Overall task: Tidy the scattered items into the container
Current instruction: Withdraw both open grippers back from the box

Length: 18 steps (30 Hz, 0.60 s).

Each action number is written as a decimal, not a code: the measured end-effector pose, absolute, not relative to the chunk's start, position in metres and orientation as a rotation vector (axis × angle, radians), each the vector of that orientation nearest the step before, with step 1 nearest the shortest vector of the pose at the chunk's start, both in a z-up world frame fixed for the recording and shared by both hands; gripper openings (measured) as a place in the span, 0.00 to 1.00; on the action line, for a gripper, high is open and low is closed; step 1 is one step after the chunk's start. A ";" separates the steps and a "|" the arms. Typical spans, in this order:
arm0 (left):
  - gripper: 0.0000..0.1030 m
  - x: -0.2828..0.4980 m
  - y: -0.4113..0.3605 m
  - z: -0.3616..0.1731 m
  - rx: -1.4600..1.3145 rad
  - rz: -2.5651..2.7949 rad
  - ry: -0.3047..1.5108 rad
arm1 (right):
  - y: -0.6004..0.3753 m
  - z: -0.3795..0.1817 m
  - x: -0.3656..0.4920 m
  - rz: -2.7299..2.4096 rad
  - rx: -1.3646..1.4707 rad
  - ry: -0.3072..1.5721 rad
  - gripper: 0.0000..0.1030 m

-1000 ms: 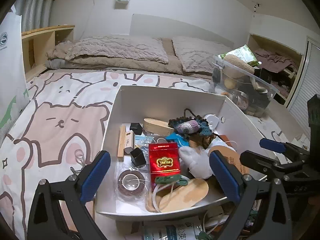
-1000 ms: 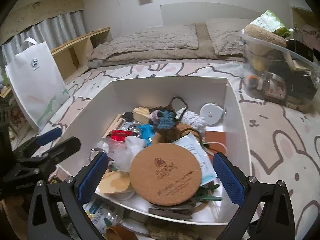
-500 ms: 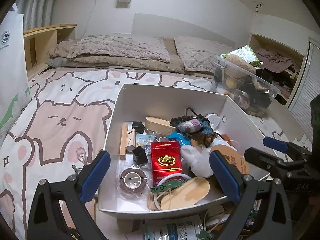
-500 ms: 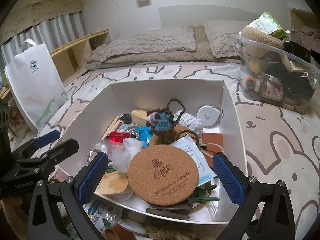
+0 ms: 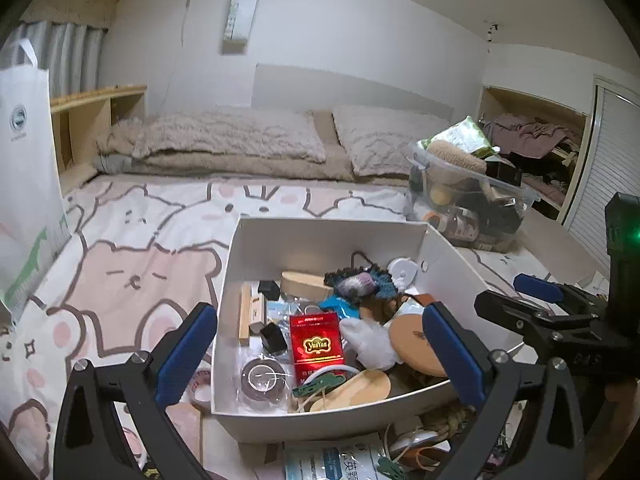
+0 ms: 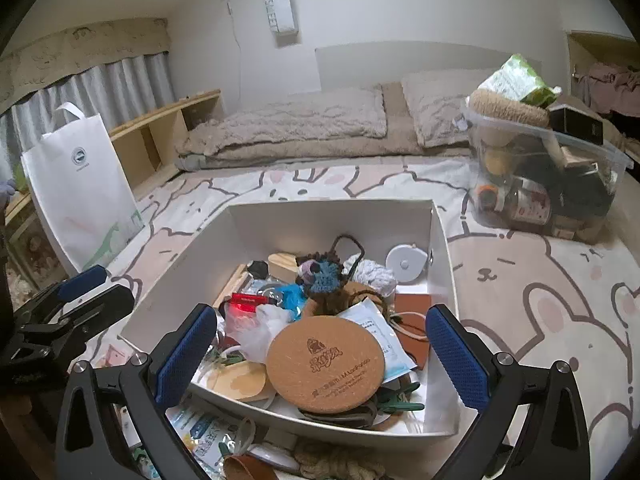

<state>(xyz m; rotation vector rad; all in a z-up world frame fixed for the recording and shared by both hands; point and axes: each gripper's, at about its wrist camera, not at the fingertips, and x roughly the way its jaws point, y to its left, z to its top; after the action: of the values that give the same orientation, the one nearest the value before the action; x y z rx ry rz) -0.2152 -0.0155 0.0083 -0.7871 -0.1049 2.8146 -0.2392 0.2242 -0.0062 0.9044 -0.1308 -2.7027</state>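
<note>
A white open box sits on the cartoon-print bed cover. It holds many items: a red packet, a tape roll, a crochet piece, a cork coaster. A printed packet, a second tape roll, rope and a brown leather piece lie outside the box's near edge. My left gripper is open over the near wall, holding nothing. My right gripper is open and holds nothing, to the right of the left one.
A clear plastic bin full of things stands at the right behind the box. A white carrier bag leans at the left by a wooden shelf. Pillows and a blanket lie along the far wall.
In both views the box now sits lower and looks a little smaller, so both grippers have drawn back and tipped upward. Both stay open, and the items in the box have not moved.
</note>
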 end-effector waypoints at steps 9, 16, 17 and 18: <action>1.00 -0.190 -0.008 0.030 -0.701 2.824 -0.038 | 0.231 0.016 -0.213 -2.776 0.794 -0.095 1.00; 1.00 -0.172 -0.004 0.041 -0.653 2.860 0.032 | 0.234 0.027 -0.195 -2.826 0.742 -0.037 1.00; 1.00 -0.170 -0.004 0.042 -0.646 2.871 0.038 | 0.235 0.028 -0.193 -2.829 0.736 -0.030 1.00; 1.00 -0.168 -0.004 0.043 -0.638 2.886 0.048 | 0.235 0.028 -0.191 -2.831 0.732 -0.027 1.00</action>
<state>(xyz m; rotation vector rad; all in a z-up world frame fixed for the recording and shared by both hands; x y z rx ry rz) -0.1678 -0.0044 0.0426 -0.6376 0.0476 2.8865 -0.1912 0.2354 0.0280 0.7321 -0.0272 -2.8314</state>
